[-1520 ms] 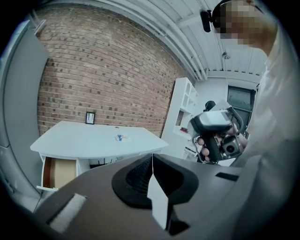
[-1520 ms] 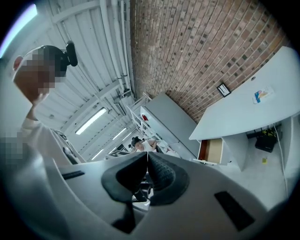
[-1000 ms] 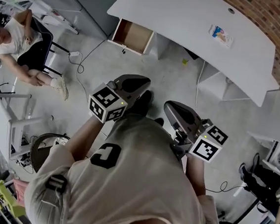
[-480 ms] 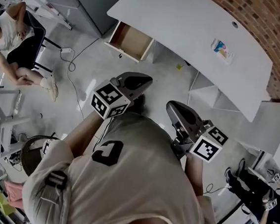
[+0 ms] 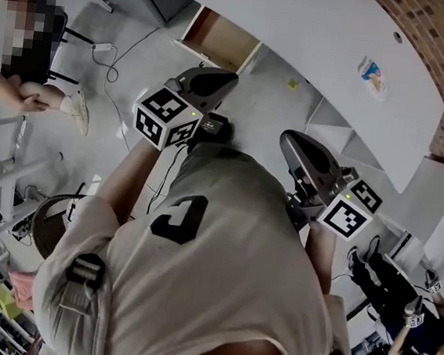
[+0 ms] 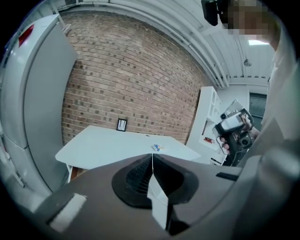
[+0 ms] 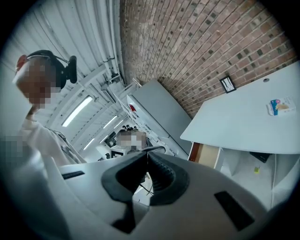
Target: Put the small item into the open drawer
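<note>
The small item [image 5: 373, 74], a colourful packet, lies on the white desk [image 5: 315, 41] near its right end. It also shows on the desk in the left gripper view as the small item [image 6: 156, 147] and in the right gripper view as the small item [image 7: 280, 106]. The open drawer [image 5: 221, 40], wood-lined, juts from under the desk's left end; the drawer [image 7: 208, 157] looks empty. My left gripper [image 5: 223, 77] and right gripper [image 5: 289, 142] are held close in front of my chest, well short of the desk. Both are shut with nothing between the jaws.
A person sits on a chair [image 5: 29, 58] at the left, with cables [image 5: 117, 51] on the floor between them and the drawer. A grey cabinet [image 7: 164, 112] stands left of the desk. White shelving [image 5: 441, 196] is at the right. A hand holds a camera [image 6: 234, 129].
The desk and drawer have shifted up and right in the head view as I turn and step. Both grippers stay shut and held close to my body.
</note>
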Tool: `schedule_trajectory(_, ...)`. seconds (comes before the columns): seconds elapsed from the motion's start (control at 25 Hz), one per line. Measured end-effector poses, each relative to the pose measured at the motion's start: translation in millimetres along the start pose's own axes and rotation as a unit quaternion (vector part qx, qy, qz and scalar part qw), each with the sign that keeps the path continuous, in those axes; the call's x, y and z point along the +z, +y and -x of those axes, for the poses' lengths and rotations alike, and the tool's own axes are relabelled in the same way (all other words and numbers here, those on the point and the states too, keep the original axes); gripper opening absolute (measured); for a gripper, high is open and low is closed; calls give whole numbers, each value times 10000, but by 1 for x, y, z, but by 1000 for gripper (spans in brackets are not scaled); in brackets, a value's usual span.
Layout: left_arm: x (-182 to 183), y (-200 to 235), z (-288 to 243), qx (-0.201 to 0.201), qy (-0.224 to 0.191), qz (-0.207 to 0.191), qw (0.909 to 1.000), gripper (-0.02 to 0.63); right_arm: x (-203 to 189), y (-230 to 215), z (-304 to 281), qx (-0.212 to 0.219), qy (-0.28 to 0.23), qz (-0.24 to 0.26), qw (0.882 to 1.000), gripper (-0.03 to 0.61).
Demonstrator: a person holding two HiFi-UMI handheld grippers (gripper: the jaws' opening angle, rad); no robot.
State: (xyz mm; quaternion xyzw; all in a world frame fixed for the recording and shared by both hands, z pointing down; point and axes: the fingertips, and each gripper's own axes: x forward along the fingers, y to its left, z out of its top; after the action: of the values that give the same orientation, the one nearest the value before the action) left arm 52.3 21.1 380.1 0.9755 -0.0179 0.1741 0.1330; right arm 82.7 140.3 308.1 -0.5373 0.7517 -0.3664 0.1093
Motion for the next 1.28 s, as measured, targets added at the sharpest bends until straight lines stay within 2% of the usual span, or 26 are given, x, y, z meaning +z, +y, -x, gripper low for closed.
schedule_trajectory(0.56, -4, 63, 10, -158, -180, 351, 9991, 6, 11, 1, -91, 7, 504, 188, 9986, 6)
schedule_trajectory(0.96, 5, 57, -22, -315, -79, 303, 9990, 6, 28, -27, -85, -45, 360, -83, 9993, 6)
schedule_trajectory(1.28, 25, 43, -79, -239, 23, 311, 9992, 6, 66, -79, -62, 62, 180, -312, 9993, 6)
